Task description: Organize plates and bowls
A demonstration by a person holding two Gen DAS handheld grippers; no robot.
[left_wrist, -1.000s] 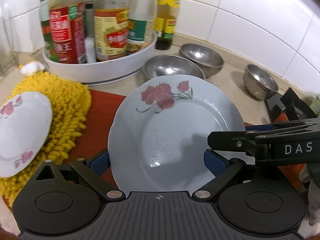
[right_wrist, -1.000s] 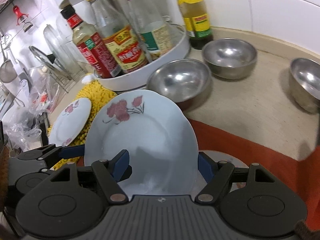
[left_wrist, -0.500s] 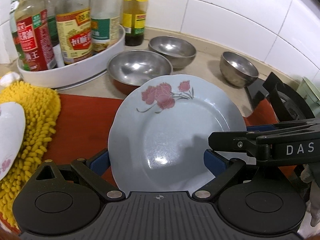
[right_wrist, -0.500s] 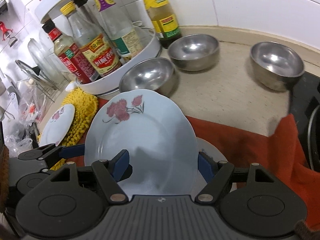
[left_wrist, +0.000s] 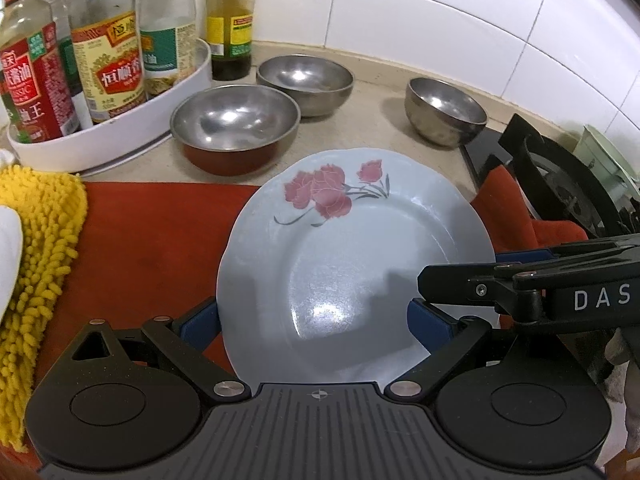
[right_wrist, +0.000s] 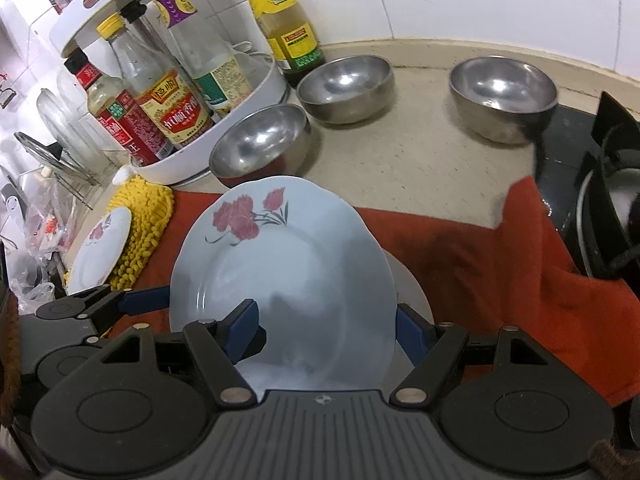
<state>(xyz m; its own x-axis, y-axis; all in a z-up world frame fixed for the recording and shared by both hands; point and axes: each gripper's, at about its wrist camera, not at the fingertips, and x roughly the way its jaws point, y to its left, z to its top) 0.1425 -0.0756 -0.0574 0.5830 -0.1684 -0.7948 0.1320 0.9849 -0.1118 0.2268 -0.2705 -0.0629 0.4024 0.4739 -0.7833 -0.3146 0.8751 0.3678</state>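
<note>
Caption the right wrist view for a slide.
Both grippers hold a flowered plate above a red cloth, three steel bowls behind.

Beige counter: steel bowls, red cloth.

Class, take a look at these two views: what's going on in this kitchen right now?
A person is tidying dishes with a handheld gripper in each hand. Both the left gripper and the right gripper hold the same pale blue flowered plate at its edges, over a red cloth. Three steel bowls sit loose on the counter beside a white bottle rack. A second flowered plate rests on a yellow mop-like cloth.
</note>
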